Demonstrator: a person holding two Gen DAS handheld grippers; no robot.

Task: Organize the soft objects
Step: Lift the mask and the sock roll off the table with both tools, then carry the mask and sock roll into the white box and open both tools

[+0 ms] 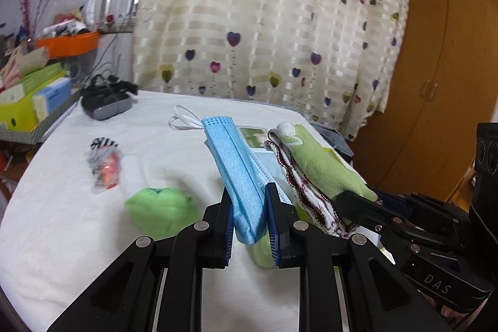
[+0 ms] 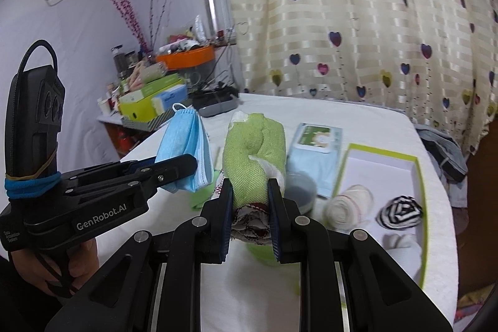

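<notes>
My left gripper point(image 1: 249, 192) is shut on a folded blue face mask point(image 1: 239, 164), which sticks up above the white-covered table point(image 1: 62, 238). Just to its right, my right gripper point(image 1: 351, 198) holds a light-green sock bundle point(image 1: 320, 164) with white, red-stitched fabric in it. In the right wrist view, the right gripper point(image 2: 250, 185) is shut on that green bundle point(image 2: 255, 151). The left gripper point(image 2: 190, 164) comes in from the left with the mask point(image 2: 183, 145). Another green sock point(image 1: 162, 210) lies rolled on the table.
A green-rimmed shallow box point(image 2: 418, 176) at the right holds a white sock roll point(image 2: 348, 204) and a striped black-and-white roll point(image 2: 400, 212). A wipes pack point(image 2: 317, 142), a grey bowl point(image 2: 300, 192), a clear packet point(image 1: 104, 164) and a black device point(image 1: 105, 101) lie on the table. Cluttered shelves stand at the left.
</notes>
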